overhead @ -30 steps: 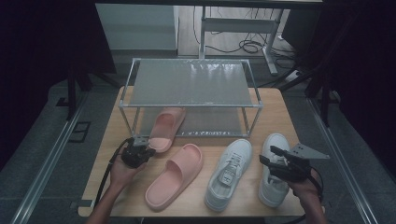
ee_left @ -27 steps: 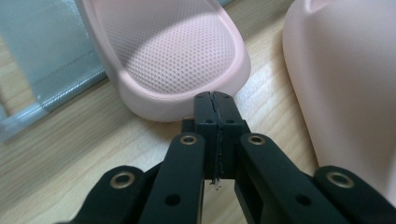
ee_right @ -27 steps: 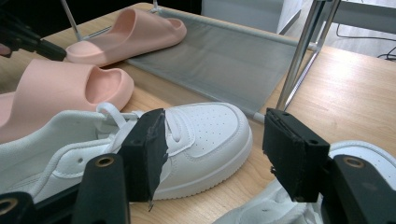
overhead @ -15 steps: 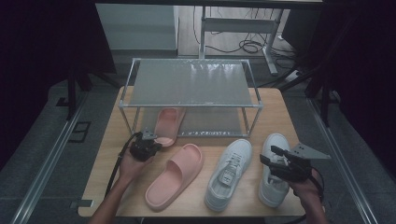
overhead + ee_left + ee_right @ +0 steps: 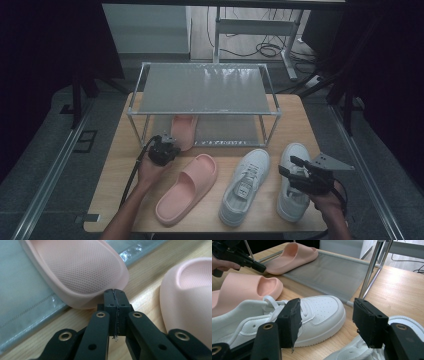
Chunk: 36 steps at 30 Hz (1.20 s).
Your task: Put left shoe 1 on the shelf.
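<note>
— Four shoes out; which one is being worked?

— One pink slipper (image 5: 183,131), lying half on the rack's lower shelf (image 5: 227,131), heel hanging over the desk (image 5: 122,165); the left tongs (image 5: 166,150) are pressed together, tip against that heel, pinching nothing.

— So a shove, not a lift?

— I'd say so; next it wants a straight push along the shelf; off-centre and it may swivel.

— And the right tongs (image 5: 325,322)?

— Spread wide, hovering over the white sneakers (image 5: 246,186); the second slipper (image 5: 187,187) waits on the desk.
</note>
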{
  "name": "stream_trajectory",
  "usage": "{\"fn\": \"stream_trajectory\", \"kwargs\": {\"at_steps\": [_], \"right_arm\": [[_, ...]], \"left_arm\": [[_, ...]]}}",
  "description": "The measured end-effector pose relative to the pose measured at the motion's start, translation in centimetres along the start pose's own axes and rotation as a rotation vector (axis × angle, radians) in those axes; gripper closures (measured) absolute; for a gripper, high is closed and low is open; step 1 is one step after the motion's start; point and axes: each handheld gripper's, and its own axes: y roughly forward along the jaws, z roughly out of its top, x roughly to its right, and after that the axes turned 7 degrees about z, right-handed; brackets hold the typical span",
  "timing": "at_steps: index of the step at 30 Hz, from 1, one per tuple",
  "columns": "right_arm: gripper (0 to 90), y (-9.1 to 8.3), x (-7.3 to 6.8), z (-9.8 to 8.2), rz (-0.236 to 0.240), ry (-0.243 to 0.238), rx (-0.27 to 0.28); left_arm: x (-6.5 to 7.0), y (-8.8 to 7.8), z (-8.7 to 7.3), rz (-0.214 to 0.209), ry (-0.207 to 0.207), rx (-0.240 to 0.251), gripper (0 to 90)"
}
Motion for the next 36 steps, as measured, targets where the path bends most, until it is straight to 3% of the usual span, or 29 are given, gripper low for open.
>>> {"fn": "stream_trajectory", "kwargs": {"at_steps": [17, 31, 36], "right_arm": [[40.3, -0.1, 0.1, 0.0, -0.001, -0.001, 0.000], [40.4, -0.1, 0.1, 0.0, -0.003, -0.001, 0.003], [40.4, -0.2, 0.1, 0.0, -0.004, -0.003, 0.004]], "left_arm": [[0.3, 2.1, 1.1, 0.045, -0.054, 0.028, 89.6], [0.4, 2.1, 1.1, 0.044, -0.065, 0.024, 88.7], [0.5, 0.9, 0.9, 0.027, -0.071, 0.037, 90.0]]}}
